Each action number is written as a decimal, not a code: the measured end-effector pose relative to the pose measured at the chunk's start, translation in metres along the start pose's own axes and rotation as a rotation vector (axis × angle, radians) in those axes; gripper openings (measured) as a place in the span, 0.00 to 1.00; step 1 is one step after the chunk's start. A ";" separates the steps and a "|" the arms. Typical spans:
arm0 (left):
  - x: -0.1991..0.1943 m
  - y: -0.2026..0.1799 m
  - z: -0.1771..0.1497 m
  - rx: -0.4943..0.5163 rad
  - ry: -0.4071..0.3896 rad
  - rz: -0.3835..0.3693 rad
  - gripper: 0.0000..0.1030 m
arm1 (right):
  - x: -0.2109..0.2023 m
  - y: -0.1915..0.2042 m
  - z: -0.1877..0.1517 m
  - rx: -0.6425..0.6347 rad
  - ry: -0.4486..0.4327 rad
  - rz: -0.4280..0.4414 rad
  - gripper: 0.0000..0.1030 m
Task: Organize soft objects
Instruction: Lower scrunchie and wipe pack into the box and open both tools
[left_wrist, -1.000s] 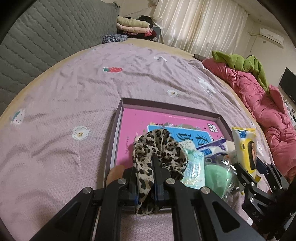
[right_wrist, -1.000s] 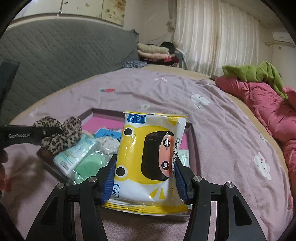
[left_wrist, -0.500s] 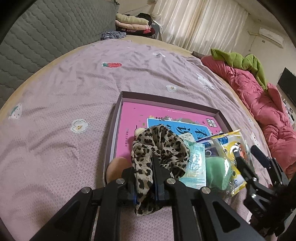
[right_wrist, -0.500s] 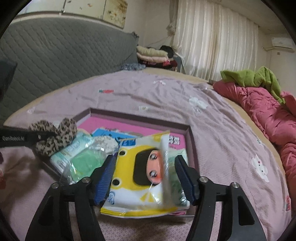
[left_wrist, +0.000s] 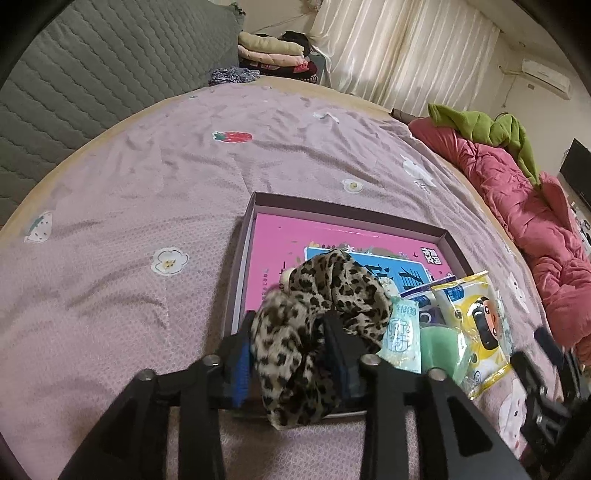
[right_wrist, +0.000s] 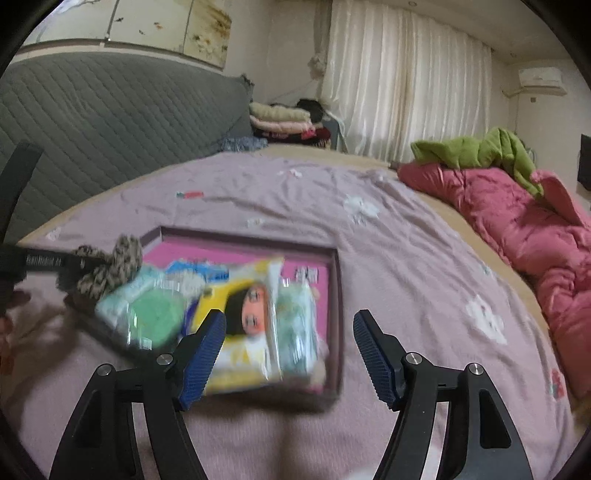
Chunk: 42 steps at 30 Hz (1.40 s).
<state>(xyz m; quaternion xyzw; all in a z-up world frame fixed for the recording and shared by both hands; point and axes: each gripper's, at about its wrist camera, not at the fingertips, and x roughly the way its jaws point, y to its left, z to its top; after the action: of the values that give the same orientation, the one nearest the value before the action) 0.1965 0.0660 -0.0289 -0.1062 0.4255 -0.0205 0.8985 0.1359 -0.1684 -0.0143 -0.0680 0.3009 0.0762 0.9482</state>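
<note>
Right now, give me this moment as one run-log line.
left gripper: opening, leopard scrunchie between jaws | right gripper: open, empty | yellow wipes pack: in tray

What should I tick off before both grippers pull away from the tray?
1. Right gripper clear of the yellow wipes pack: ok, jaws wide, pack lying in the tray.
2. Left gripper clear of the leopard scrunchie: not ok, jaws opening, fabric between them.
3. Scrunchie fully inside: not ok, it drapes over the near rim.
4. Pack fully inside: cannot tell.
</note>
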 end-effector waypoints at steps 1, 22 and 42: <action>-0.002 0.000 0.000 -0.001 -0.006 -0.002 0.44 | -0.001 0.001 -0.005 -0.007 0.019 -0.003 0.71; -0.017 0.003 -0.005 0.026 -0.051 0.034 0.62 | 0.025 0.038 -0.014 -0.171 0.031 -0.083 0.71; -0.052 -0.004 -0.025 0.036 -0.072 0.084 0.62 | -0.016 0.023 0.001 0.014 -0.010 -0.023 0.72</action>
<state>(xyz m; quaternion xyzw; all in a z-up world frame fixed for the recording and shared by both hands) 0.1450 0.0644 -0.0040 -0.0724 0.3965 0.0134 0.9151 0.1196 -0.1474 -0.0065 -0.0645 0.2961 0.0634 0.9509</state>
